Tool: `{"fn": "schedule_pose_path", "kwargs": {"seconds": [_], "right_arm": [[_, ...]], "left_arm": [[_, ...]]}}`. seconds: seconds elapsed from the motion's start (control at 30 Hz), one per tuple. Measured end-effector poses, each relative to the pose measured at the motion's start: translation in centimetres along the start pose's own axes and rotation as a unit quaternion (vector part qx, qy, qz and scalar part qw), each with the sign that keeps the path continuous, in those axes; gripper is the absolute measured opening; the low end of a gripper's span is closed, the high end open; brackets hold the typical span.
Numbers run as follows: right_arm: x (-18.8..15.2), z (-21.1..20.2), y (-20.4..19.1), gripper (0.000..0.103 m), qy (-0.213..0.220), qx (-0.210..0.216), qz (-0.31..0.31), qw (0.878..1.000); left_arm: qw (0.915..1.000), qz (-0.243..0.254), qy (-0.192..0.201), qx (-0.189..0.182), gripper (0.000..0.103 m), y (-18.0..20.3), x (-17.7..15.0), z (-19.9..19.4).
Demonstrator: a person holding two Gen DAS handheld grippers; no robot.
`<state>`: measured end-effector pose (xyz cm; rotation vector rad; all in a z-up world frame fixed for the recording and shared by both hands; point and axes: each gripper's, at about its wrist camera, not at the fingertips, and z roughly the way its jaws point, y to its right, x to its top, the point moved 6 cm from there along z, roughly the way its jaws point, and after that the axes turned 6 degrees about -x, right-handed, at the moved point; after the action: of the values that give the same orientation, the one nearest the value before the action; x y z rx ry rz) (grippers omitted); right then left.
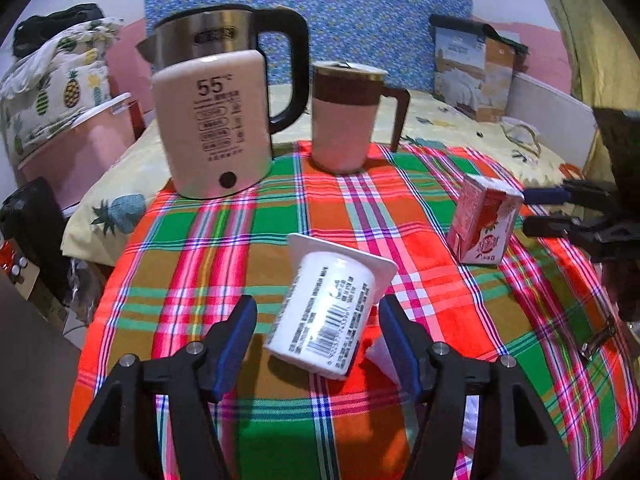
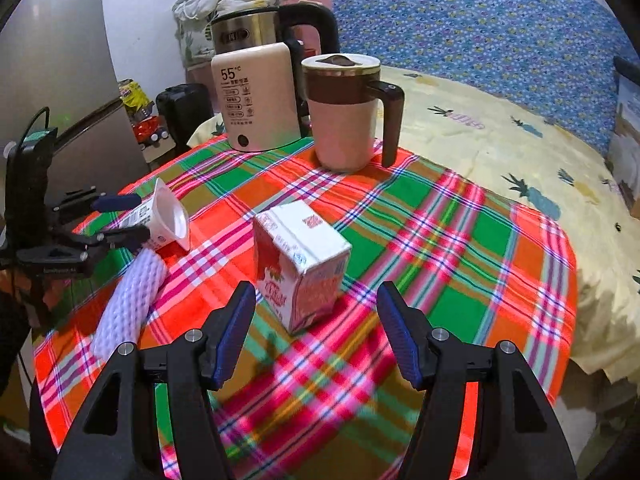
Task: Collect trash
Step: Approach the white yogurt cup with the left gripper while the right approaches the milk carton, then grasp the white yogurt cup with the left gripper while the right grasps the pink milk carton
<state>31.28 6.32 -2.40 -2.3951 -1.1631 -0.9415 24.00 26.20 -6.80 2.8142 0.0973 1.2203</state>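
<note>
A white yogurt cup (image 1: 328,312) lies on its side on the plaid tablecloth (image 1: 224,240), mouth facing away. My left gripper (image 1: 318,316) is open and straddles the cup, with a clear gap at the left blue pad (image 1: 240,336). A red and white drink carton (image 2: 300,268) stands upright just ahead of my open right gripper (image 2: 316,300), its near corner reaching between the fingertips without touching them. The right wrist view shows the left gripper (image 2: 124,218) around the cup (image 2: 168,216). The left wrist view shows the right gripper (image 1: 540,210) beside the carton (image 1: 484,220).
A white foam sleeve (image 2: 128,304) lies near the table's left edge. At the far side stand a cream warmer (image 1: 212,124), a steel kettle (image 1: 208,40) behind it, and a lidded mug (image 1: 344,116). A bed with a yellow pineapple sheet (image 2: 500,140) borders the table.
</note>
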Motion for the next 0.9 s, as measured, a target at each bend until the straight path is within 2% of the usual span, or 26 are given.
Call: {"fn": "schedule_pose_path", "kwargs": {"seconds": [0.17,0.3,0.4,0.43,0.5,0.9], "right_arm": [[0.9,1.4,-0.2,0.065,-0.004,0.023,0.001,1.0],[1.5,2.6,-1.2,0.065,-0.01,0.023,-0.015,1.0],[1.4,3.3,-1.4,0.064,-0.031,0.023,-0.009,0.999],[1.3,3.3,-1.4,0.051,-0.036,0.026,-0.001,0.999],[1.1,2.8,-1.6,0.036,-0.034,0.016,0.004,0.999],[-0.3,-3.5,-2.1,0.036,0.012,-0.009,0.055,0.998]], "left_arm": [[0.9999,0.001,-0.011,-0.013,0.065,0.3,0.1,0.9],[0.9997,-0.006,-0.018,-0.017,0.065,0.3,0.0,1.5],[0.9996,-0.009,-0.022,-0.013,0.056,0.3,-0.2,1.7],[0.9997,-0.01,-0.019,-0.01,0.055,0.3,-0.2,1.6],[0.9998,-0.01,-0.014,-0.005,0.053,0.3,-0.1,1.2],[0.9986,-0.042,0.031,0.003,0.053,1.7,0.7,-3.2]]}}
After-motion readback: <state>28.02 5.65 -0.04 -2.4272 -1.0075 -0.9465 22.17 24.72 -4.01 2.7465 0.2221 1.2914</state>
